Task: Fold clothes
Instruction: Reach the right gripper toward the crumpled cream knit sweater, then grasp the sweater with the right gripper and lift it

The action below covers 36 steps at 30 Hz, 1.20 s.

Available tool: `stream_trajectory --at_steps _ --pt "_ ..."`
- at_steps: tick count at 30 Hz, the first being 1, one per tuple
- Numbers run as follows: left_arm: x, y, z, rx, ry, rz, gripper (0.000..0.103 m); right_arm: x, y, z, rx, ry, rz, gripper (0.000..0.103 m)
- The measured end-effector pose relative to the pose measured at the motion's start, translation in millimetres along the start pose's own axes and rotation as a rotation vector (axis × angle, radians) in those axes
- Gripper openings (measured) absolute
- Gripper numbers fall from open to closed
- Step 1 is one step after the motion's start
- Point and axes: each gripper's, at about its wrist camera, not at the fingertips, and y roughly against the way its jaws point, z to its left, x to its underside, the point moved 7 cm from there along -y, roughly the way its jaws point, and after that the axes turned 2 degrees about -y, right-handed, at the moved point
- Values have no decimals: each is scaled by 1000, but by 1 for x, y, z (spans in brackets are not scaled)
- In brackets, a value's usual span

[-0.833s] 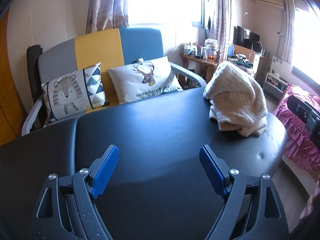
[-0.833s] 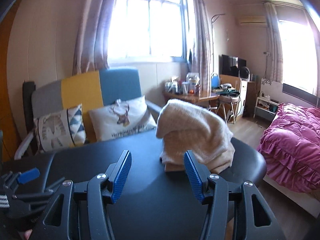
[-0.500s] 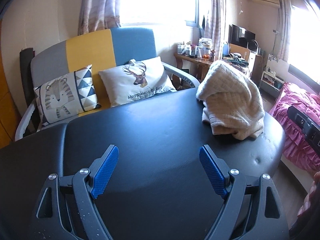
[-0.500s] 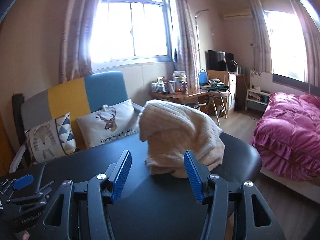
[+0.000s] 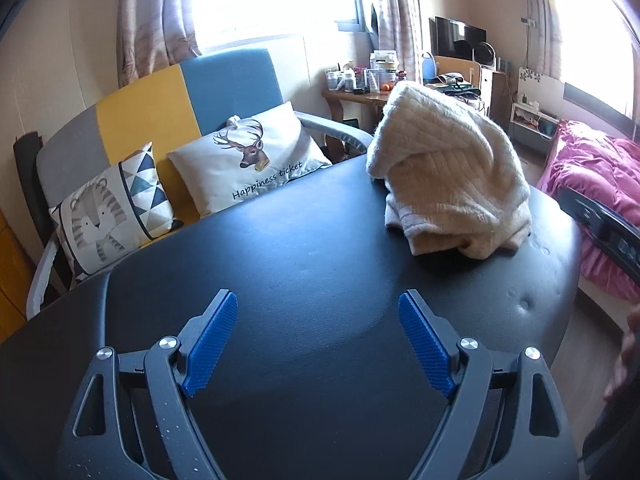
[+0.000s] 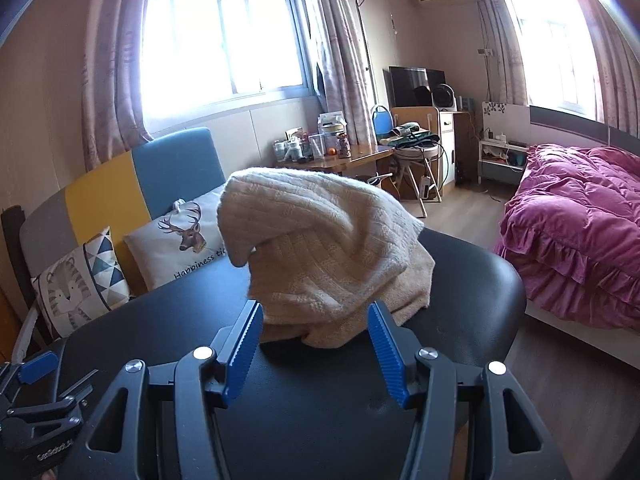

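Both grippers, left (image 5: 318,342) and right (image 6: 316,346), are held with jaws apart and empty. On the black table (image 5: 280,280), a cream sweater (image 6: 324,256) is heaped at one o'clock of the left gripper, unfolded; all folding is judged left.

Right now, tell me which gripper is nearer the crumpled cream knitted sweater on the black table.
Right. The right gripper sits just short of the sweater's near edge, jaws open. The left gripper hangs farther back, with bare table between.

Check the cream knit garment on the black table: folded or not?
Not folded: the cream knit garment sits in a bunched, peaked heap on the table.
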Motion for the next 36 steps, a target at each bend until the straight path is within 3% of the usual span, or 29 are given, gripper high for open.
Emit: stream_trajectory --at_steps 5,10,12,16,28,31,33,35,36 --pt "0 -9 -6 3 -16 14 86 -11 -35 5 -77 34 -15 56" --pt "6 -17 -11 1 -30 33 86 -36 -74 20 -127 160 -42 56" --pt "10 -20 -13 1 -36 52 86 -44 -95 25 -121 204 -40 56" --pt "22 -27 -14 5 -49 83 86 -45 -147 29 -102 274 50 56" --pt "55 -41 4 -2 -13 203 86 -50 -229 24 123 447 51 56" --pt "63 -43 7 -9 -6 217 86 -56 -238 23 80 415 71 55" --pt "66 -42 8 -9 0 226 86 -56 -245 21 66 381 107 46" --pt "69 -41 10 -8 6 234 86 -57 -246 21 31 329 125 26" --pt "71 -40 11 -7 9 238 86 -60 -245 20 19 302 128 21"
